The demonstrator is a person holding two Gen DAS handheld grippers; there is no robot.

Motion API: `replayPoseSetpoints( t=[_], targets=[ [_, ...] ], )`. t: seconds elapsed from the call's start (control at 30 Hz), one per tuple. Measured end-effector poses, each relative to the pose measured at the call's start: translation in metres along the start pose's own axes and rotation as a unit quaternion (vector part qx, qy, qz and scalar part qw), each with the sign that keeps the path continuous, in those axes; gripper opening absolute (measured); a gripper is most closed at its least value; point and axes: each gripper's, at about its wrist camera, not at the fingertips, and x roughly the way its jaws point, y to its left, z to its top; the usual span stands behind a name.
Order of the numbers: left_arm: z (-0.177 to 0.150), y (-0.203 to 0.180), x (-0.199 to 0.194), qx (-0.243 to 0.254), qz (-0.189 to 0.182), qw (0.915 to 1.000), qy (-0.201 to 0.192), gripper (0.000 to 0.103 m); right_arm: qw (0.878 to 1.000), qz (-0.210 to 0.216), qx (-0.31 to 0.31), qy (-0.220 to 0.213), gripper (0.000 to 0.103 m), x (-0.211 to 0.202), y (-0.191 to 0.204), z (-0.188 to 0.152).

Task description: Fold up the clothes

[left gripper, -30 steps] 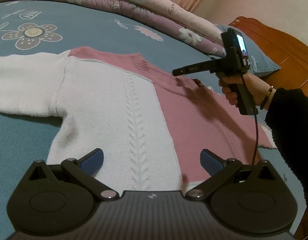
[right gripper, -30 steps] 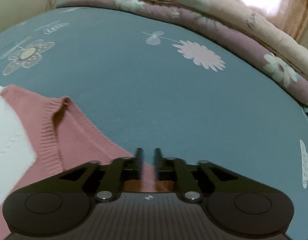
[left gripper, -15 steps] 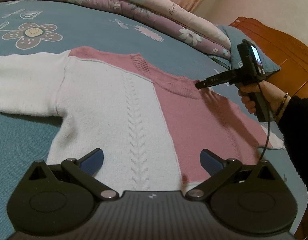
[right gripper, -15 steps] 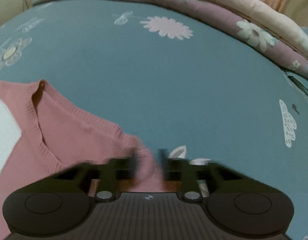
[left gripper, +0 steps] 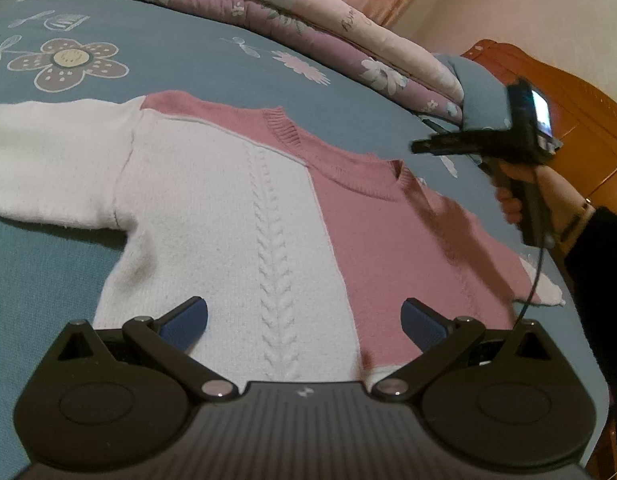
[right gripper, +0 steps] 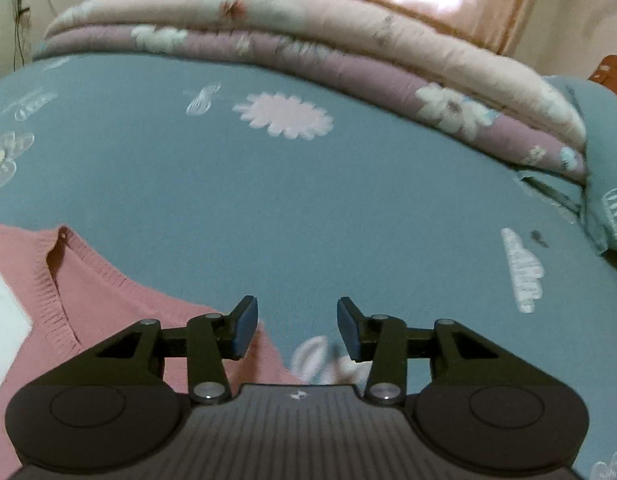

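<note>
Sweater (left gripper: pixel 244 216) lies flat on the bed (left gripper: pixel 180 68), front up, collar toward the far edge where the folded quilts (left gripper: pixel 316 12) are stacked. White half toward the left side of the bed, pink half toward the right. White sleeve runs straight out to the left; the pink sleeve ends in a white cuff near the right edge of the bed.

Left tool (left gripper: pixel 304 320) hangs over the hem at the near edge, jaws spread wide, blue pads (left gripper: pixel 188 318) clear of the knit, nothing between them.

Right tool (right gripper: pixel 294 330): its jaws have just been opening and now stand partly spread, nothing between them. From its own camera the left pad sits just above the edge of the pink shoulder, the right pad over bare sheet; contact with the fabric can't be told. In the left wrist view it's held in a hand (left gripper: pixel 548 196) with a dark sleeve (left gripper: pixel 596 280), up off the sweater, beyond the pink shoulder toward the right side of the bed, tips blurred. Cable (left gripper: pixel 534 280) hangs from its grip.

Blue pillow (left gripper: pixel 476 96) at the far right corner against the wooden headboard (left gripper: pixel 568 96).
</note>
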Motion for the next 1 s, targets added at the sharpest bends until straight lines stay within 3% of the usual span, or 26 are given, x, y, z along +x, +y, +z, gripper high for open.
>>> replayPoseSetpoints(
  t=[0.13,0.3,0.33,0.37,0.43,0.6,0.7,0.8,1.0],
  targets=[
    [0.000,0.001,0.000,-0.007,-0.002,1.0000,0.000,0.102,0.999,0.008,-0.021,0.035,0.049,0.002,-0.013,-0.016],
    [0.000,0.001,0.001,-0.002,-0.001,1.0000,-0.001,0.102,0.998,0.042,-0.035,0.043,0.047,0.021,-0.012,-0.040],
    [0.000,0.000,0.002,-0.001,0.000,1.0000,-0.001,0.102,0.998,0.049,-0.032,0.033,0.041,0.022,-0.012,-0.043],
    [0.000,0.000,0.002,0.001,0.000,1.0000,-0.001,0.102,0.998,0.060,-0.023,0.025,0.020,0.023,-0.014,-0.044],
    [0.000,0.000,0.003,0.002,0.001,1.0000,-0.002,0.102,0.998,0.054,-0.007,0.014,0.012,0.023,-0.017,-0.042],
    [0.000,0.000,0.004,0.005,0.002,1.0000,-0.002,0.102,1.000,-0.004,0.028,0.001,0.011,0.020,-0.020,-0.036],
    [0.000,0.000,0.004,0.003,0.002,1.0000,-0.002,0.102,0.999,0.036,0.031,-0.013,0.012,-0.002,-0.012,-0.039],
    [0.000,-0.002,0.004,0.003,0.003,1.0000,-0.003,0.102,0.998,0.063,0.018,0.000,0.012,-0.004,0.004,-0.037],
    [-0.001,-0.005,0.005,0.015,0.012,0.9998,-0.001,0.102,0.999,0.046,0.016,0.022,0.012,0.029,0.030,-0.029]
  ],
)
